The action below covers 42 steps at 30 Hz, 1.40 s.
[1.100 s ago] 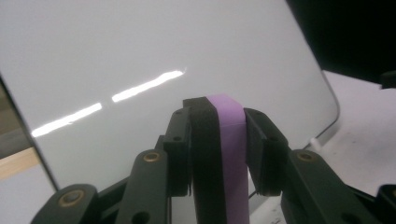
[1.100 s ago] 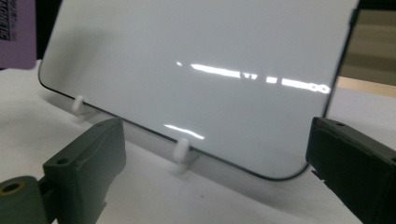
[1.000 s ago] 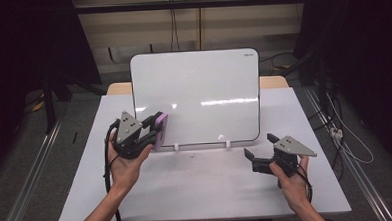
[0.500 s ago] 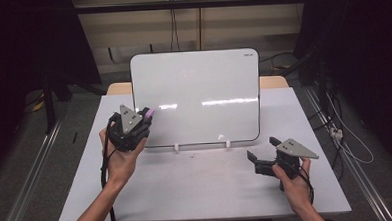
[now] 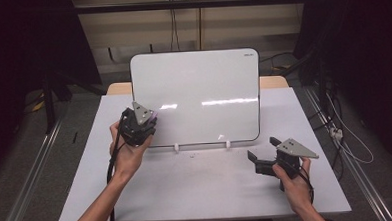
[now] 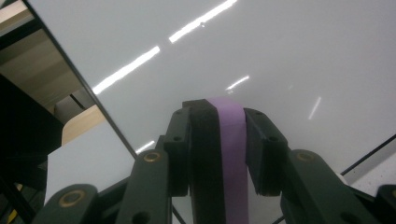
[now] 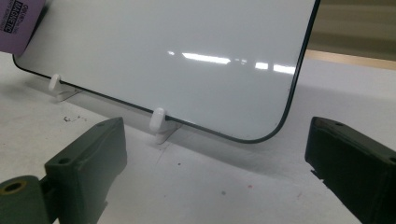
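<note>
You're in a lab, dark curtains (image 5: 26,53) around, floor rails (image 5: 29,173), loose cables (image 5: 348,139), white bench (image 5: 197,190)

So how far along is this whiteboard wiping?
The white rounded-corner whiteboard already looks free of marks. In hand: the left gripper clamps a purple eraser block close to the board's lower left part. Left: the wiping strokes, if any are needed. The right gripper waits open above the white table.
</note>
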Each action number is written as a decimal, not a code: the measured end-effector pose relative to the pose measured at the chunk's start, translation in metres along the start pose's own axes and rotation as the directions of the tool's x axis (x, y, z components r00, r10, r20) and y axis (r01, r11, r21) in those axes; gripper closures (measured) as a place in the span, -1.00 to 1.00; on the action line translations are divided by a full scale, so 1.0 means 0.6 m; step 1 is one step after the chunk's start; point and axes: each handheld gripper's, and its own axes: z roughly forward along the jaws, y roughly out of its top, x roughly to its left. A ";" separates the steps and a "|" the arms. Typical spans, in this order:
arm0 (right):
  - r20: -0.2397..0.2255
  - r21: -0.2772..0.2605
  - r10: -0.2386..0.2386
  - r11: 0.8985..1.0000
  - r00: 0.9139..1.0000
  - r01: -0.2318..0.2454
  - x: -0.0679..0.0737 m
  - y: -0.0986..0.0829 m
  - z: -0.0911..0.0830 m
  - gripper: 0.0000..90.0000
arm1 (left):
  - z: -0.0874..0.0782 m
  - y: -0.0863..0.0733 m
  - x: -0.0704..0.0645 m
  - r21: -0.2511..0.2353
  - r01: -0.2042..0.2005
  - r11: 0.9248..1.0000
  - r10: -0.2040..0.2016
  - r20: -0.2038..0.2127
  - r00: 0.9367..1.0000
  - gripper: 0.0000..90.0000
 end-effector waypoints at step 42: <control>-0.001 -0.003 0.000 1.000 1.000 0.000 -0.001 0.000 -0.001 -0.88 | -0.019 -0.035 0.023 -0.147 0.216 0.965 -0.183 0.209 0.961 -0.89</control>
